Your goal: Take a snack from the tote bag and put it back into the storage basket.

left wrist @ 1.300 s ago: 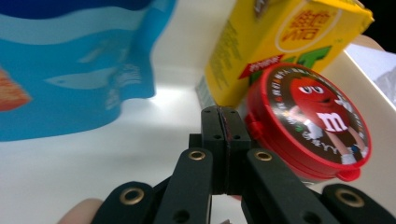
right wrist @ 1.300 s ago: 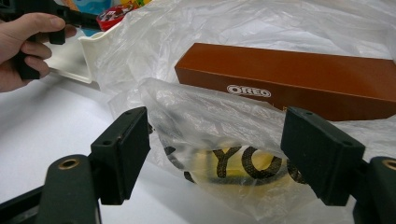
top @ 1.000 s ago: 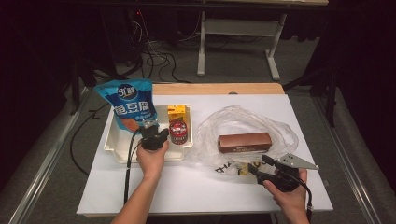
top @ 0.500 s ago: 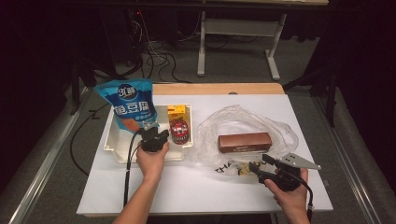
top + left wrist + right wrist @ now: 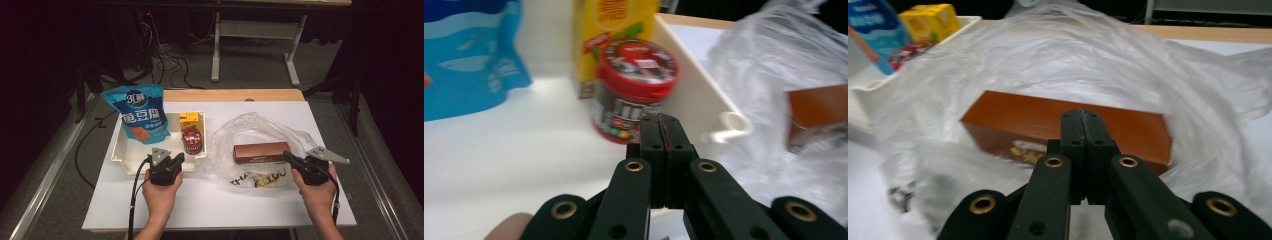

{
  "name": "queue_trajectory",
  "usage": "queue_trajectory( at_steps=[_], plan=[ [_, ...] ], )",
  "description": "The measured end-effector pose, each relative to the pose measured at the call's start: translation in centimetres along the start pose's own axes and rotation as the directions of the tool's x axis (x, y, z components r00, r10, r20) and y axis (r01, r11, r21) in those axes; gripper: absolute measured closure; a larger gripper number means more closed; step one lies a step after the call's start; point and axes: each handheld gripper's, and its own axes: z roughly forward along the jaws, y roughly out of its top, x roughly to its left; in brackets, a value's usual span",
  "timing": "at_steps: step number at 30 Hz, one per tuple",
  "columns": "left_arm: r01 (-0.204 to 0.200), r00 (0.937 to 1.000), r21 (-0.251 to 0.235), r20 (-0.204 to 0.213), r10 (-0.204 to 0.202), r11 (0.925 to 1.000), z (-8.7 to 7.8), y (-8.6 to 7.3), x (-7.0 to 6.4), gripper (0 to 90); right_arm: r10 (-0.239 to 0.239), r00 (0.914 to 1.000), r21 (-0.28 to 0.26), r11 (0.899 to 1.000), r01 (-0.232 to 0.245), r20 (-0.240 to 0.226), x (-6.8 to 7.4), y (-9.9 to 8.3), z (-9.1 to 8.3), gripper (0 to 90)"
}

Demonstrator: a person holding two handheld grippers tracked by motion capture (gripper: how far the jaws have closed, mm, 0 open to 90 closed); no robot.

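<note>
Two claws, both clenched, empty: left claw [image 5: 659,120] just short of red-lidded jar [image 5: 634,90] at 12 o'clock; right claw [image 5: 1083,116] before brown box [image 5: 1068,125] inside clear plastic bag [image 5: 1098,60].

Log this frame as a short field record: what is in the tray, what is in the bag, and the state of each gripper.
tray: white, holds blue pouch, yellow carton and red-lidded jar
plastic bag: clear, crumpled, right of the tray
brown box: lies inside the plastic bag
left gripper: jaws shut, empty, pointed at the jar
right gripper: jaws shut, empty, at the box's right end
</note>
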Motion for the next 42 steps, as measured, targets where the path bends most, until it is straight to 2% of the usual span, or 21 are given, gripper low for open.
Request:
queue_trajectory(
  at_steps=[5,6,13,15,18,21,26,31,33,38,40,42],
  plan=[
    [-0.024,0.9981,0.042,0.058,0.022,0.9988,-0.6,-2.0,-2.3,90.0,-0.007,0.9997,0.041,0.999,0.006,0.022,-1.2,0.4,1.7,90.0],
    [-0.019,0.9976,0.048,0.067,0.016,0.9987,-0.6,-2.4,-2.7,90.0,0.001,0.9998,0.049,0.999,-0.002,0.021,-1.4,0.5,2.0,90.0],
    [-0.031,0.9935,0.092,0.112,0.021,0.9953,-0.1,-4.8,-4.7,90.0,0.005,0.9987,0.078,0.997,-0.009,0.050,-2.7,0.7,3.6,90.0],
    [-0.036,0.9925,0.099,0.120,0.024,0.9945,0.1,-5.3,-5.1,90.0,0.013,0.9982,0.093,0.996,-0.018,0.059,-3.0,0.7,4.1,90.0],
    [-0.037,0.9913,0.113,0.129,0.022,0.9929,0.8,-6.0,-5.7,90.0,-0.001,0.9967,0.096,0.995,-0.007,0.081,-3.5,0.6,4.5,90.0],
    [-0.044,0.9905,0.129,0.135,0.026,0.9906,1.6,-6.5,-6.3,90.0,0.012,0.9952,0.100,0.995,-0.022,0.097,-3.9,0.5,4.7,90.0],
    [-0.066,0.9886,0.124,0.143,0.048,0.9901,3.0,-7.1,-7.3,90.0,0.022,0.9916,0.101,0.994,-0.035,0.128,-4.6,0.4,5.1,90.0],
    [-0.063,0.9913,0.156,0.124,0.043,0.9857,4.5,-8.3,-7.4,90.0,0.025,0.9871,0.117,0.992,-0.044,0.158,-5.0,0.9,5.5,90.0],
    [-0.067,0.9928,0.179,0.110,0.048,0.9816,5.0,-9.1,-7.1,90.0,0.015,0.9860,0.131,0.991,-0.038,0.166,-5.1,1.1,5.7,90.0],
    [-0.105,0.9928,0.249,0.083,0.086,0.9627,6.0,-11.3,-6.3,90.0,0.006,0.9835,0.152,0.988,-0.034,0.181,-5.4,1.4,6.5,90.0],
    [-0.116,0.9921,0.262,0.077,0.099,0.9581,6.2,-11.8,-6.2,90.0,0.009,0.9853,0.158,0.987,-0.036,0.171,-5.4,1.5,6.6,90.0],
    [-0.125,0.9912,0.258,0.074,0.110,0.9580,6.2,-11.9,-6.3,90.0,0.015,0.9850,0.161,0.986,-0.043,0.172,-5.4,1.3,6.6,90.0]
  ],
)
